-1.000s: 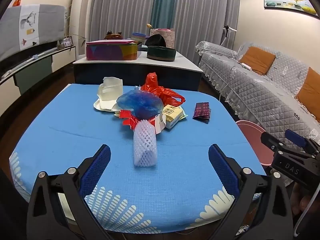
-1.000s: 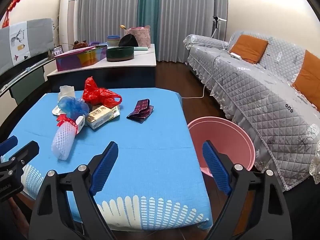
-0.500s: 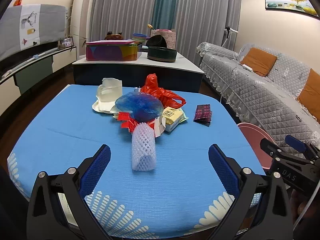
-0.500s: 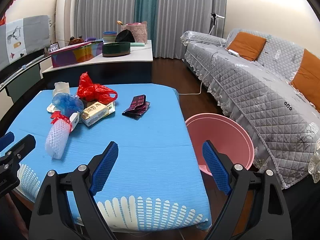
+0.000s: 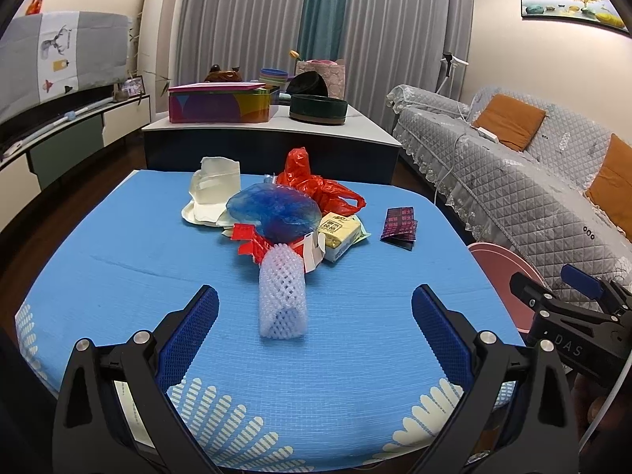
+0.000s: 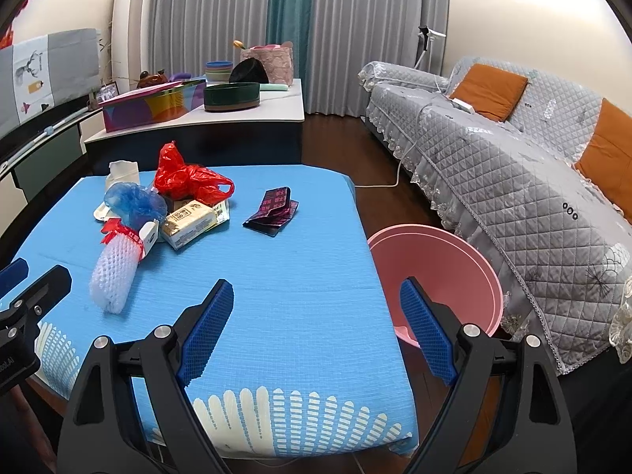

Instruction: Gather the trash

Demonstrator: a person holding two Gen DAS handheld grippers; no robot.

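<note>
Trash lies in a heap on the blue tablecloth [image 5: 118, 276]: a white foam net sleeve [image 5: 282, 288] nearest me, a blue plastic bag [image 5: 274, 209], a red plastic bag [image 5: 316, 185], a yellow tissue pack [image 5: 339, 231], white paper cups on a plate [image 5: 213, 189] and a dark purple wrapper [image 5: 399, 223]. My left gripper [image 5: 314, 316] stands open just short of the foam sleeve, nothing between its fingers. My right gripper [image 6: 312, 312] is open over the table's right front part, also holding nothing. A pink bin [image 6: 446, 272] stands on the floor right of the table.
A grey quilted sofa [image 6: 513, 181] with orange cushions runs along the right. Behind the table is a low counter [image 5: 268, 130] with a colourful box and a dark round tin. A TV cabinet lines the left wall. Dark floor lies between table and sofa.
Both views shifted slightly; the foam sleeve and trash heap sit a little higher in the left wrist view. Both grippers stayed open and nothing on the table moved.
</note>
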